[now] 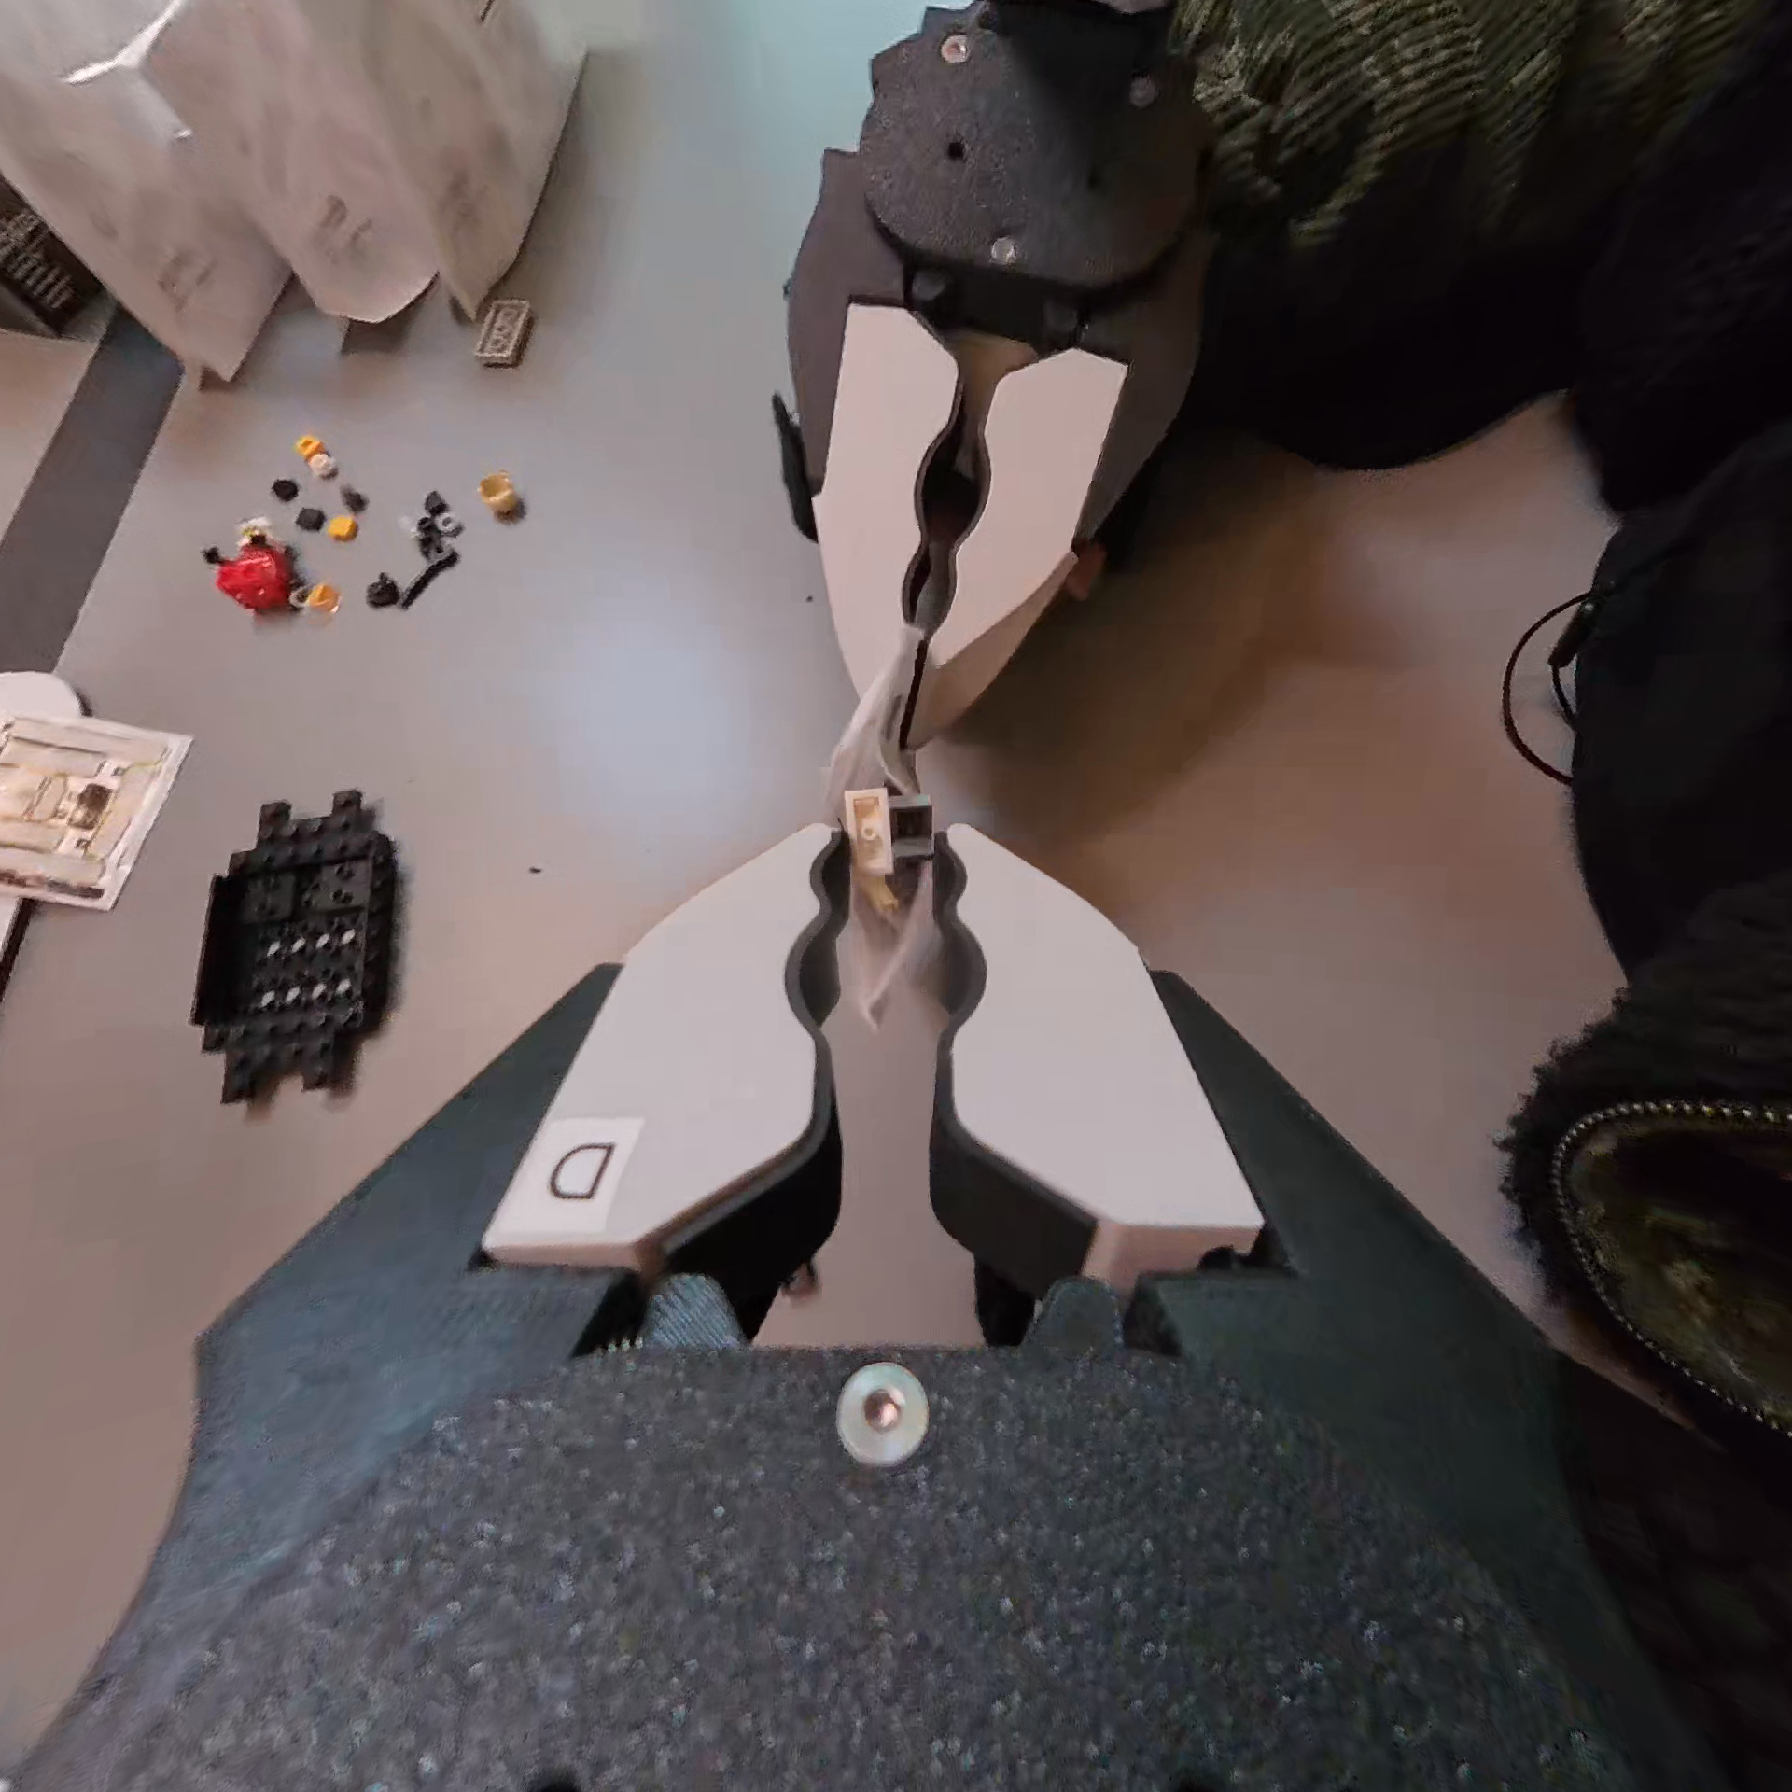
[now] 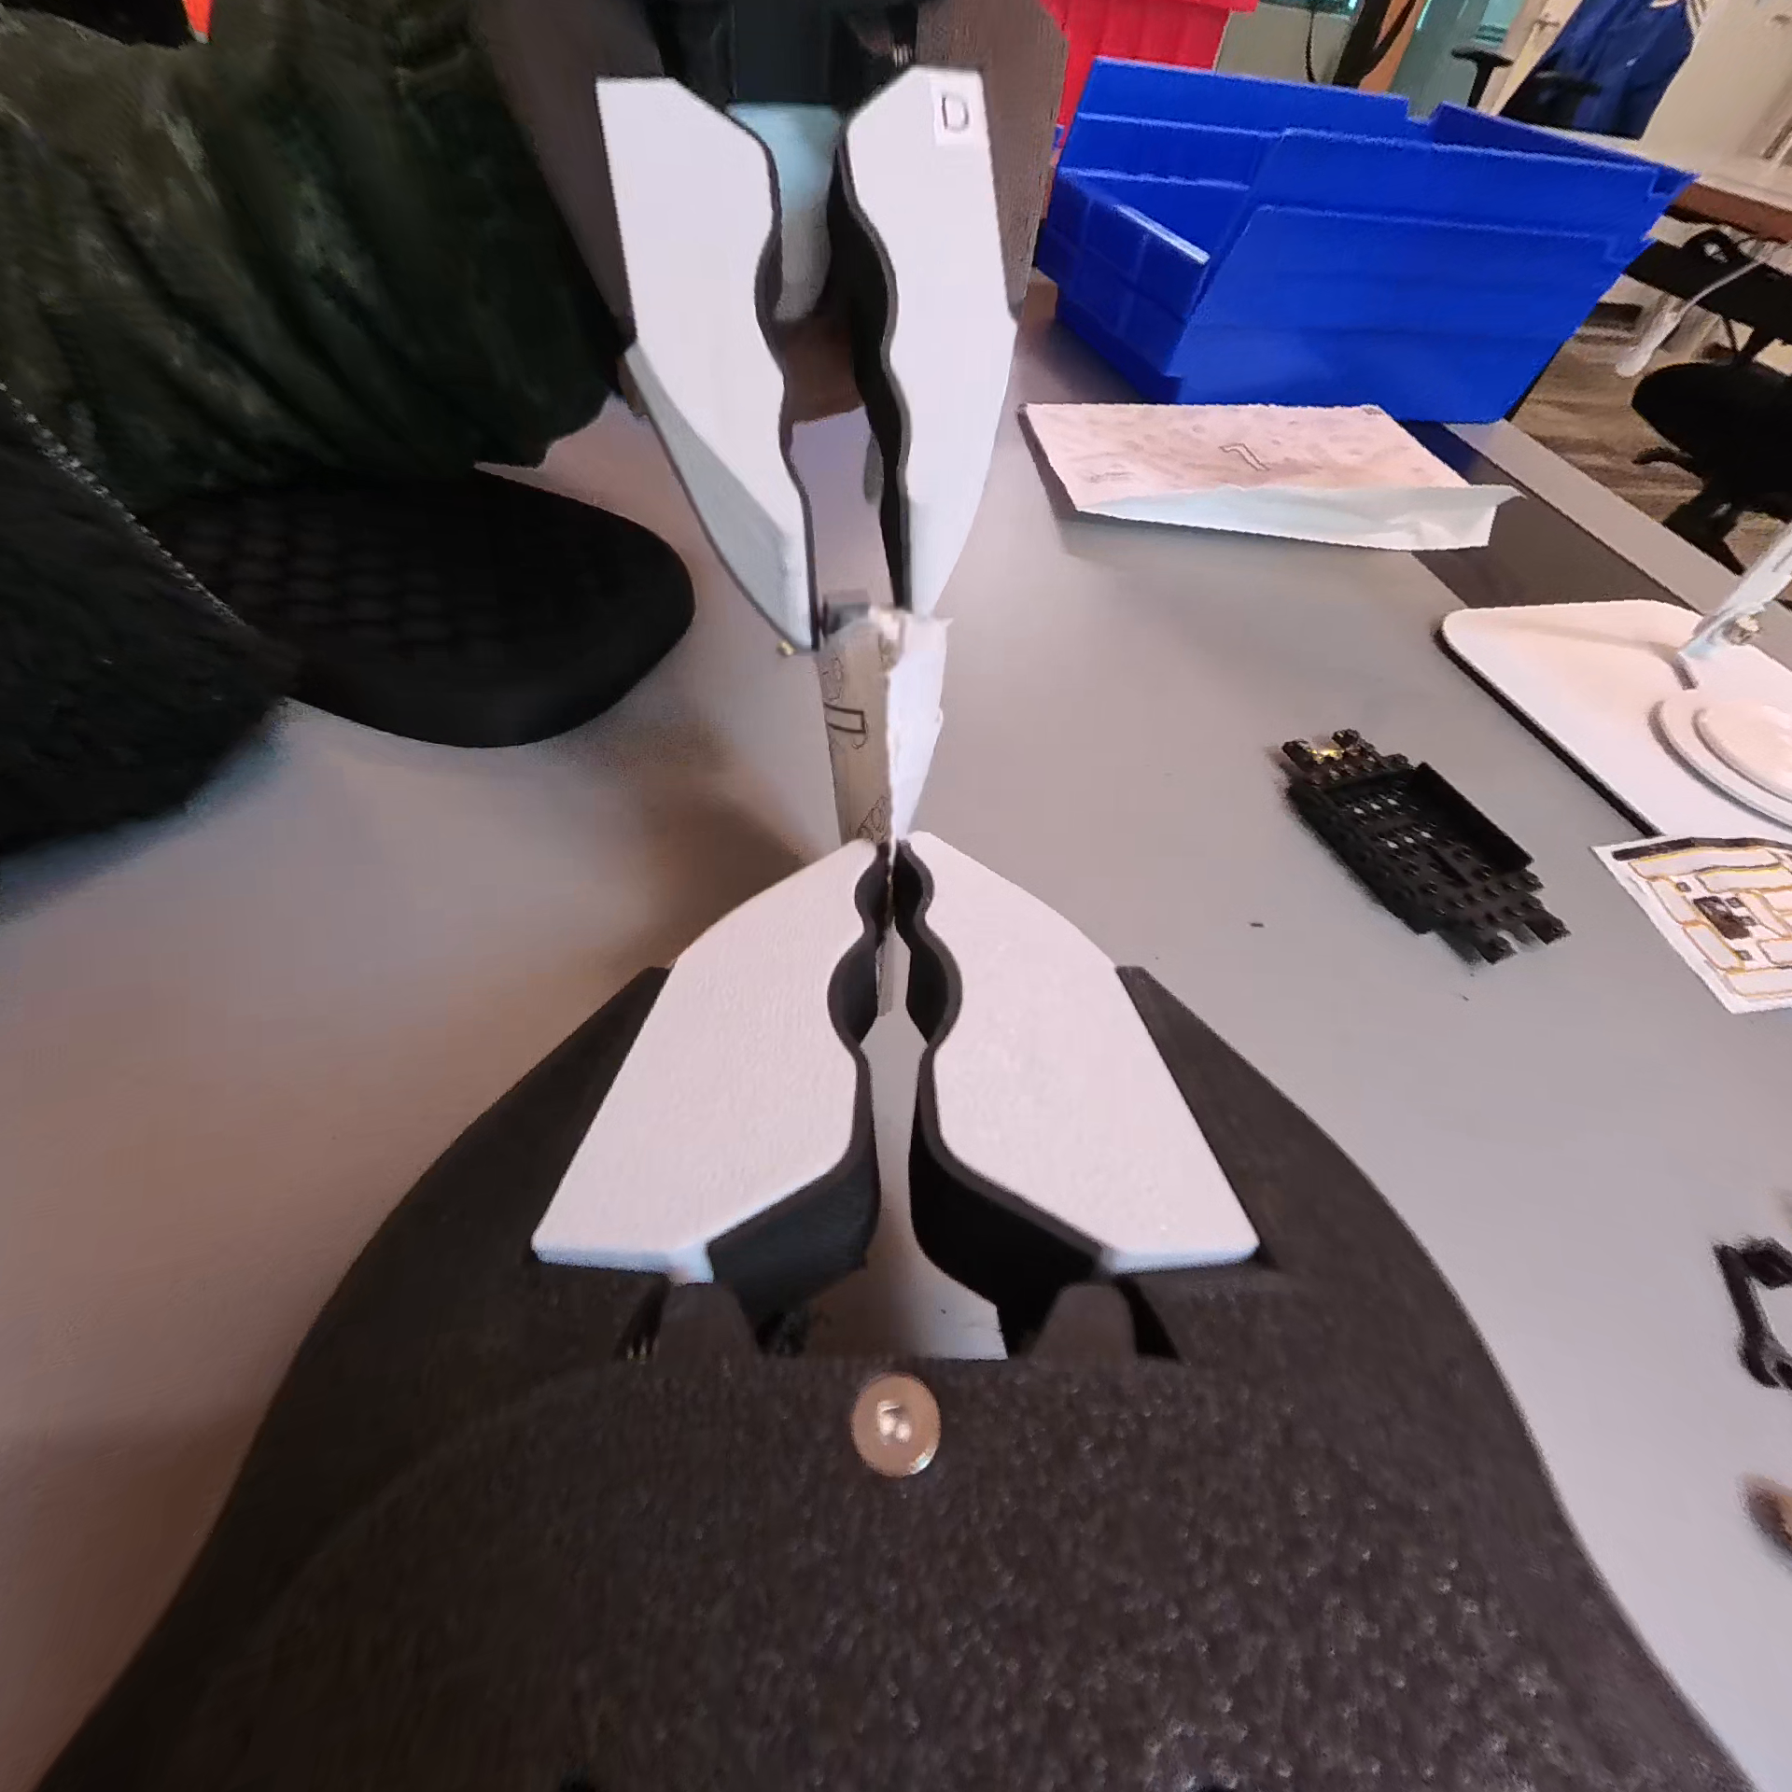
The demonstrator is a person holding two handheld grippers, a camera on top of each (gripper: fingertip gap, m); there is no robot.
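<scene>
We see left gripper [image 1: 890,844] and right gripper [image 2: 890,853] tip to tip above grey table [image 1: 601,718]; both pinched tight on one small crinkly paper bag [image 2: 887,737]; tiny bricks [image 1: 887,836] poke out by left tips; black stud plate [image 1: 296,945] off to side; bare table below.

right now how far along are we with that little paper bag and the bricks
Done: a black brick base is assembled and loose pieces lie spread on the table. In hand: left tongs and right tongs each pinch the small paper bag, torn open, with two bricks showing at the left tips. Left: those bricks are not yet on the table or the base.
</scene>
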